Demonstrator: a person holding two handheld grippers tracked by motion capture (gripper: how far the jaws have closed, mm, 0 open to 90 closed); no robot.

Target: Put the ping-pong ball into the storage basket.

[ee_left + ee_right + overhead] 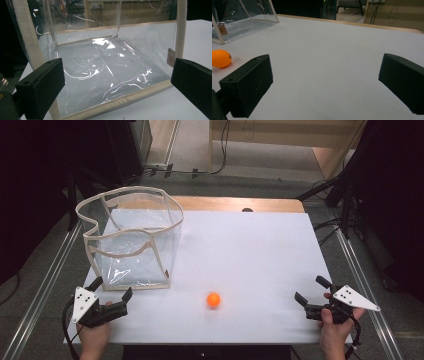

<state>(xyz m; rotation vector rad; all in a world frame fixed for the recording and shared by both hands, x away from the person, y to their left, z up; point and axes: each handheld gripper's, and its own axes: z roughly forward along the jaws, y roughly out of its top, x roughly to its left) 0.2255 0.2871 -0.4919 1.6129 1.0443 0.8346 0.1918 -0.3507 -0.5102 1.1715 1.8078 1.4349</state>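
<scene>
1. The white table [250,250] carried everything.
2. A clear plastic bag [132,240] with beige trim stood upright and open at the table's far left.
3. The left gripper [112,291] sat at the near left edge, just before the bag's base, jaws spread wide and holding nothing.
4. The right gripper [311,290] rested at the near right edge, jaws wide apart and empty.
5. The orange ball [213,299] lay on the table between the grippers, near the bag's right corner, touched by neither.

Two hands rest low at the near edge, the left gripper [113,289] and right gripper [310,290] both with jaws spread wide, empty.
</scene>
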